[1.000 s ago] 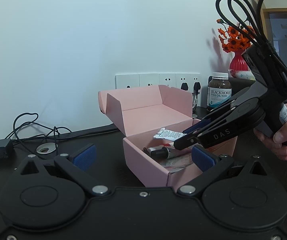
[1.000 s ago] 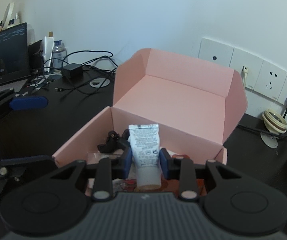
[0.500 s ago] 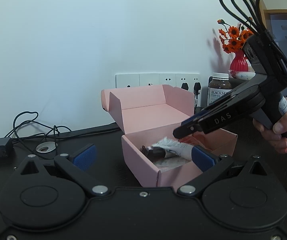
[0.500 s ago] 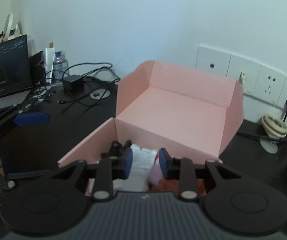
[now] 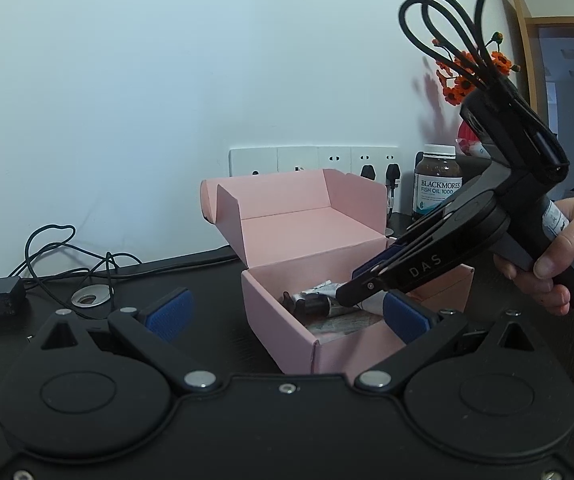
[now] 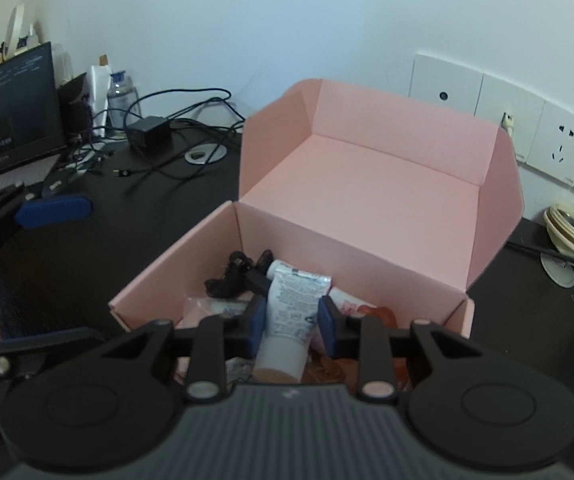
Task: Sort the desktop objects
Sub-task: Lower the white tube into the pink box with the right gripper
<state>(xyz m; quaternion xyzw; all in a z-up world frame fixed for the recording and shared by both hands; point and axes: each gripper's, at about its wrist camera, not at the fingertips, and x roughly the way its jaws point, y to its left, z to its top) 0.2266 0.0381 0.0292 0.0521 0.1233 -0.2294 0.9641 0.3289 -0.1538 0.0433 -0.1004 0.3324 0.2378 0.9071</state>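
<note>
An open pink box point(image 5: 271, 320) stands on the dark desk, its lid tipped back. My right gripper point(image 6: 292, 320) is shut on a white tube point(image 6: 295, 292), which points down into the box point(image 6: 175, 272) over a black hair tie point(image 6: 231, 276) and pink packets. In the left wrist view my right gripper point(image 5: 347, 296) reaches over the box's right rim, held by a person's hand point(image 5: 559, 248). My left gripper point(image 5: 285, 316) stands open in front of the box with nothing gripped; its blue fingertips point(image 5: 167, 312) lie on either side of the near corner.
A fish oil bottle point(image 5: 438, 184) and a red vase of orange flowers point(image 5: 467, 80) stand behind the box on the right. A charger with tangled cables point(image 5: 1, 300) lies at the left. A monitor point(image 6: 11, 112), wall sockets point(image 6: 527, 136) and a tape roll point(image 6: 571, 232) line the back.
My right gripper has tipped down and lowered the white tube from above the rim into the box. The left gripper has stayed where it was.
</note>
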